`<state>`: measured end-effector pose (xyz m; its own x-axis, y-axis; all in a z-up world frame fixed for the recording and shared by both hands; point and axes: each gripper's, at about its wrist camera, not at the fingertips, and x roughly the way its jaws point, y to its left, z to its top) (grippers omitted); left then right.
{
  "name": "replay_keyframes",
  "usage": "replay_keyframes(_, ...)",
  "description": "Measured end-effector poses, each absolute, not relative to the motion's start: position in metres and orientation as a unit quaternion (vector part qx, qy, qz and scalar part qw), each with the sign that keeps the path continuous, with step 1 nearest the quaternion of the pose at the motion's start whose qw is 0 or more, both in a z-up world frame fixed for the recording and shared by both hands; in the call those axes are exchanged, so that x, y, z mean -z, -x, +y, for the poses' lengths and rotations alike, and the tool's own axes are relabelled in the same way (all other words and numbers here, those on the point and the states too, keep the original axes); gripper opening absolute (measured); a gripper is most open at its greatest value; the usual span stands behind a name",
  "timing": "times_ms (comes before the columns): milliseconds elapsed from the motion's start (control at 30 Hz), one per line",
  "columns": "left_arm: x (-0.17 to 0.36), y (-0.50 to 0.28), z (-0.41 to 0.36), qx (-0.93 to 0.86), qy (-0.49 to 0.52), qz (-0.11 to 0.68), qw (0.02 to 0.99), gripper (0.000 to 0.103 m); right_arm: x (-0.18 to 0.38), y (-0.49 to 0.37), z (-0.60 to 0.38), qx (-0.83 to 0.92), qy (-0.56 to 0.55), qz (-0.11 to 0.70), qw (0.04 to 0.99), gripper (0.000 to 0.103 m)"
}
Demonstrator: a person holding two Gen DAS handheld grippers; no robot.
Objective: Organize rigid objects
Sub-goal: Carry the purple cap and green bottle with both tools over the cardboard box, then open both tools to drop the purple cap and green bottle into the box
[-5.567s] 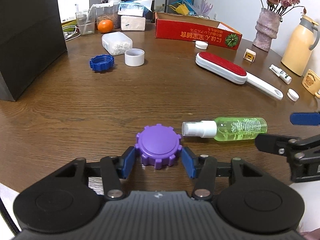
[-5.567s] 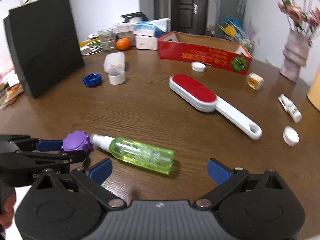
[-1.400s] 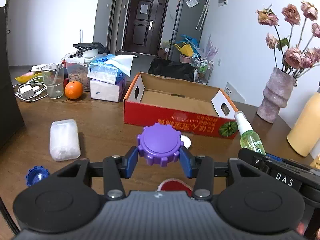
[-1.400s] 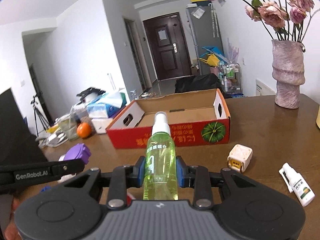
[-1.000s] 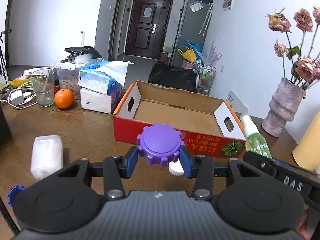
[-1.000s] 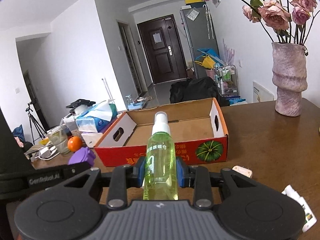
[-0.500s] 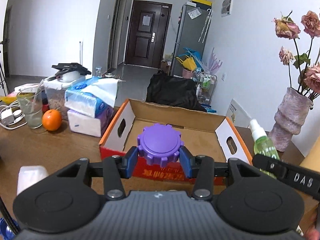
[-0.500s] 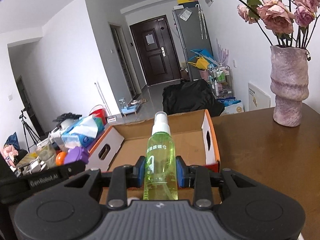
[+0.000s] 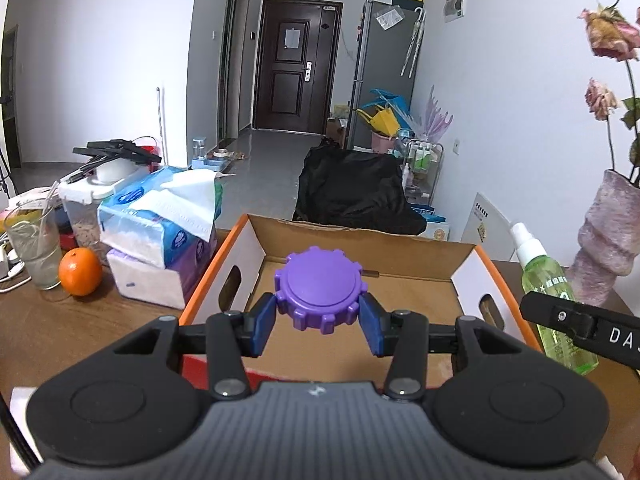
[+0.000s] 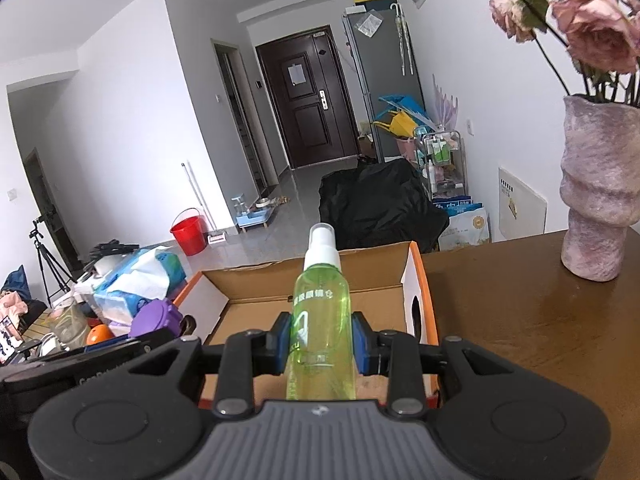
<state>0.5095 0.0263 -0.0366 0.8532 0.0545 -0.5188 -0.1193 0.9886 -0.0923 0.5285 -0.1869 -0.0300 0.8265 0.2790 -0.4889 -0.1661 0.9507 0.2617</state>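
Observation:
My left gripper (image 9: 319,326) is shut on a purple toothed cap (image 9: 319,287) and holds it in the air over the near part of an open red cardboard box (image 9: 424,254). My right gripper (image 10: 322,344) is shut on a green spray bottle (image 10: 322,316) with a white nozzle pointing forward, held over the right half of the same box (image 10: 416,280). The bottle also shows in the left wrist view (image 9: 552,292) at the right, and the cap in the right wrist view (image 10: 156,316) at the left. The box floor looks bare where visible.
On the brown table (image 10: 540,320) left of the box are tissue packs (image 9: 160,220), an orange (image 9: 80,272), a glass (image 9: 32,248) and a food container (image 9: 92,200). A pinkish vase (image 10: 596,200) with dried roses stands at the right.
Both grippers have moved forward, closer to and over the box, still holding the cap and the bottle. The box now fills more of both views.

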Motion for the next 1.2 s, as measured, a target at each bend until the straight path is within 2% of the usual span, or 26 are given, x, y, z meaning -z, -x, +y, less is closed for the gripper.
replay_keyframes(633,0.068,-0.582,0.028,-0.058,0.028,0.296,0.953,0.046,0.07,-0.599,-0.158,-0.113,-0.084,0.293,0.946,0.03)
replay_keyframes(1000,0.085,-0.592,0.034,-0.063,0.021,0.32,0.945,0.047,0.086,-0.61,-0.15,-0.111,-0.072,0.304,0.943,0.03)
replay_keyframes(1067,0.083,-0.591,0.034,-0.06,0.022,0.321,0.945,0.052,0.088,-0.611,-0.151,-0.107,-0.074,0.311,0.941,0.031)
replay_keyframes(1100,0.082,-0.591,0.034,-0.059,0.02,0.322,0.945,0.063,0.088,-0.612,-0.152,-0.105,-0.075,0.316,0.94,0.032)
replay_keyframes(1133,0.08,-0.59,0.034,-0.061,0.019,0.321,0.945,0.075,0.087,-0.612,-0.154,-0.1,-0.077,0.316,0.94,0.035)
replay_keyframes(1200,0.075,-0.587,0.035,-0.07,0.015,0.311,0.948,0.089,0.085,-0.611,-0.158,-0.088,-0.084,0.315,0.941,0.072)
